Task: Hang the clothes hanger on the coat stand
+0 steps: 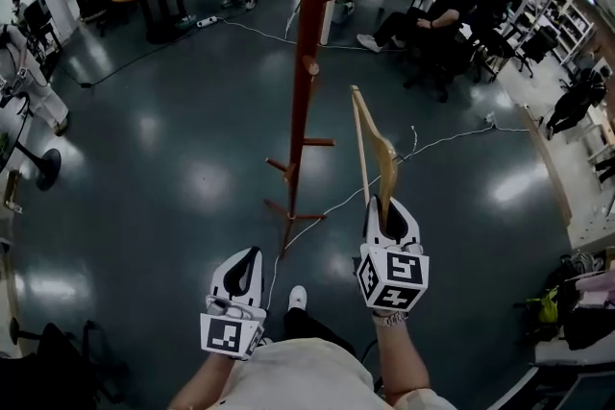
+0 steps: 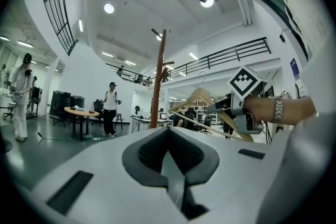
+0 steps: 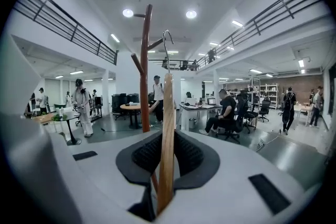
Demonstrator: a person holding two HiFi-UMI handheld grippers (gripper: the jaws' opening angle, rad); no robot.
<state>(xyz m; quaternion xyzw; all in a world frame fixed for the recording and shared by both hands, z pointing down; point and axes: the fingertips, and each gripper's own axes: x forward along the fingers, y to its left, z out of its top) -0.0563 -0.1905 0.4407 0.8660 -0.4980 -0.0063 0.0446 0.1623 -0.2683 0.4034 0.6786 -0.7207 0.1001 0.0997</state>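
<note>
Right gripper view: the right gripper [image 3: 168, 140] is clamped on the hanger's [image 3: 167, 102] wooden arm, jaws just slightly apart around it. The hanger stands upright, hook on top, near the stand [image 3: 145, 71] but not on any peg. The left gripper [image 2: 168, 131] has its jaws together on nothing, held low beside the right.
</note>
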